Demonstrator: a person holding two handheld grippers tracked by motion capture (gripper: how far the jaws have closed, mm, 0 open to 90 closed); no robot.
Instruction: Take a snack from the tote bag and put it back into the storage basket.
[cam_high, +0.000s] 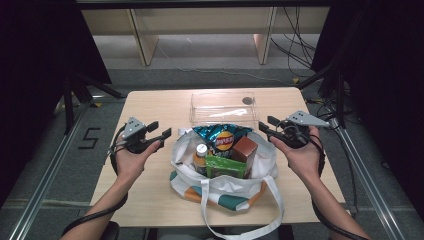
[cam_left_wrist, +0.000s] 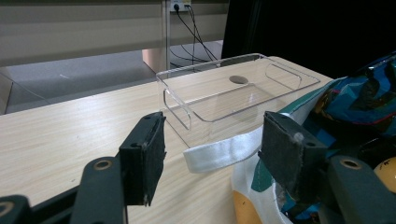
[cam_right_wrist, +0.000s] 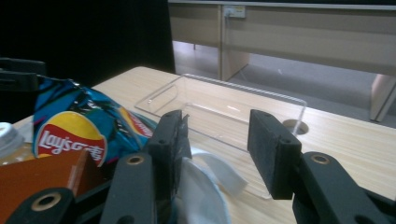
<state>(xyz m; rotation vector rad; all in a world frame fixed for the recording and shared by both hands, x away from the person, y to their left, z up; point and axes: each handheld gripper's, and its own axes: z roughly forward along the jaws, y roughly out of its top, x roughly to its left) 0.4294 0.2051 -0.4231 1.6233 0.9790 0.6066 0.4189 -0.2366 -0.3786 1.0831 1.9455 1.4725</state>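
Note:
A white tote bag (cam_high: 222, 190) with teal and orange patches stands open at the table's near middle. It holds a blue Lay's chip bag (cam_high: 221, 136), a capped bottle (cam_high: 201, 152), a brown box (cam_high: 245, 148) and a green packet (cam_high: 227, 167). My left gripper (cam_high: 161, 129) hovers open just left of the bag's rim. In the left gripper view (cam_left_wrist: 215, 140) the bag's white strap (cam_left_wrist: 224, 151) lies on the table beyond the jaws. My right gripper (cam_high: 266, 125) is open at the bag's right rim. In the right gripper view (cam_right_wrist: 219, 135) white bag fabric (cam_right_wrist: 201, 186) sits against the left jaw, unpinched.
An empty clear acrylic tray (cam_high: 222, 107) sits on the wooden table (cam_high: 150, 190) just behind the bag. A round cable hole (cam_high: 247, 100) lies at the tray's far right. Wooden benches and loose cables stand on the floor beyond. Dark curtains flank both sides.

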